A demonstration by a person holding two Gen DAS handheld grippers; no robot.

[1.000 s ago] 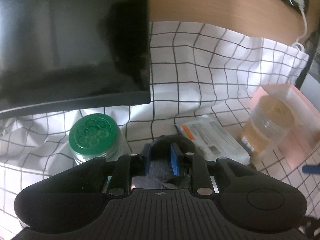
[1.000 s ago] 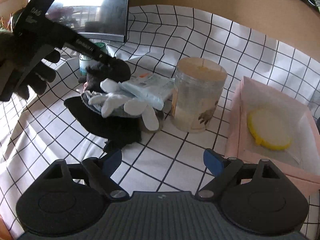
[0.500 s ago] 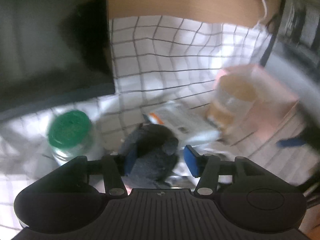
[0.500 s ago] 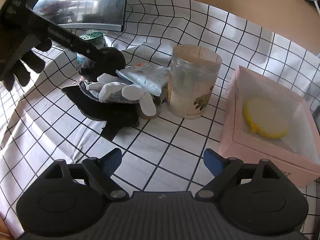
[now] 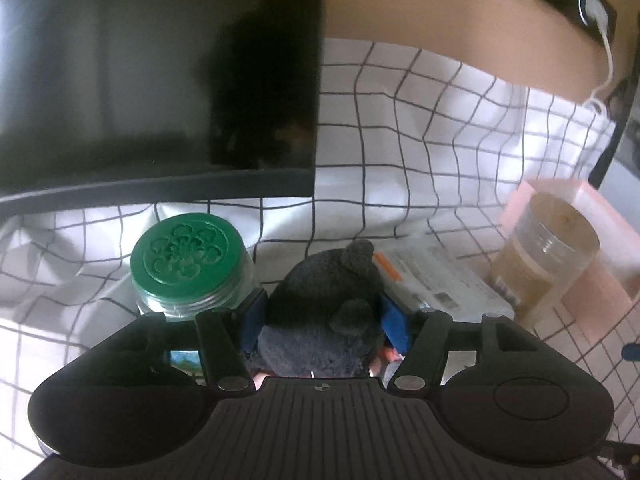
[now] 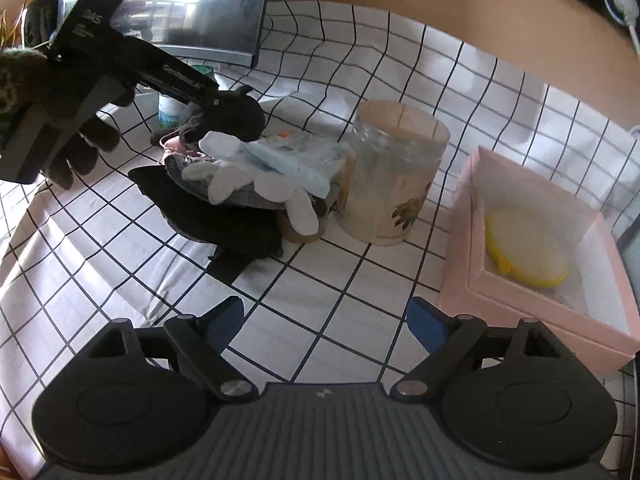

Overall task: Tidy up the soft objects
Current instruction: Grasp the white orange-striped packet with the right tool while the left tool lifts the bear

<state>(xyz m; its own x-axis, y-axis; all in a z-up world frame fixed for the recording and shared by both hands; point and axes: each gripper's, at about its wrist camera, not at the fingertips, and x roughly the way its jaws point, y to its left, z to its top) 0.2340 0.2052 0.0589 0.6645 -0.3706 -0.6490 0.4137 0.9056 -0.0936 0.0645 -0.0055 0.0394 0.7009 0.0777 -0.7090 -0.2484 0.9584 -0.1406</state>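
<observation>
Left wrist view: taken low and close, facing the dark monitor (image 5: 160, 76) in the upper left. Right wrist view: set farther back, angled down across the checked cloth (image 6: 320, 300). Shared by both: clear jar (image 5: 544, 256) (image 6: 394, 184), pink box (image 5: 600, 248) (image 6: 532, 320), black plush toy (image 5: 324, 304) (image 6: 236, 114).

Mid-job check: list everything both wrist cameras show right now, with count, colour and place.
Plush toy: 1, dark grey, between the left gripper's fingers, on the pile.
Glove: 1, white, on the pile.
Dark cloth: 1, black, under the pile.
Packet: 1, white with orange, right of the plush.
Green-lidded jar: 1, left of the plush.
Clear jar: 1, beige lid, centre.
Pink box: 1, right, holding a yellow disc.
Monitor: 1, black, behind.
Checked cloth: 1, white, covering the table.
Left gripper: closed on the plush.
Right gripper: open, empty.
</observation>
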